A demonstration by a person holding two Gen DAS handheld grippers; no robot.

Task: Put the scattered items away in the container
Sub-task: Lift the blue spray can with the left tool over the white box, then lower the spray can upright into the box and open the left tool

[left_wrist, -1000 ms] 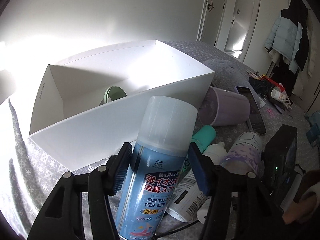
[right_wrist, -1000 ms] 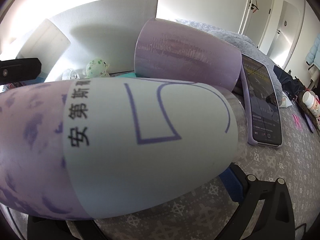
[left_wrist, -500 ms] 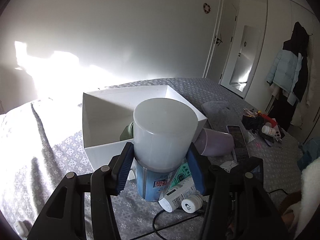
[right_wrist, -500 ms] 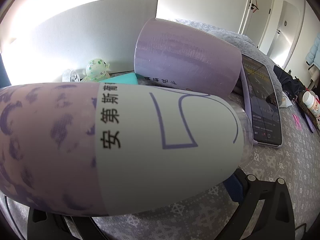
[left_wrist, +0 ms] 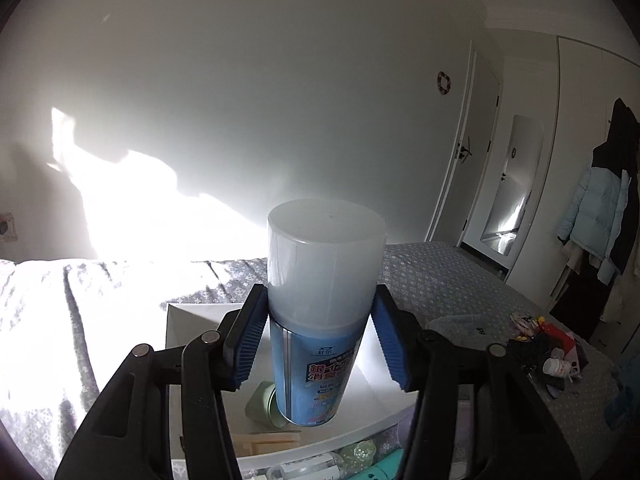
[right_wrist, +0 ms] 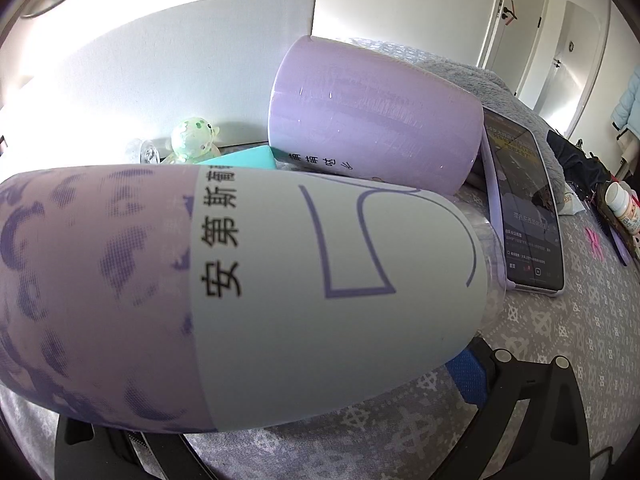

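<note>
Left tongs (left_wrist: 320, 344) clamp the spray can (left_wrist: 316, 344) just below its cap, above the white box (left_wrist: 176, 320). Smooth, rigid metal, likely slippery; grip on the body, not the cap. Right tongs (right_wrist: 280, 420) straddle a purple bottle (right_wrist: 240, 288); grip undeterminable.

The left hand-held gripper (left_wrist: 320, 340) clamps a blue spray can (left_wrist: 320, 320), seemingly above the white box (left_wrist: 384, 404).
</note>
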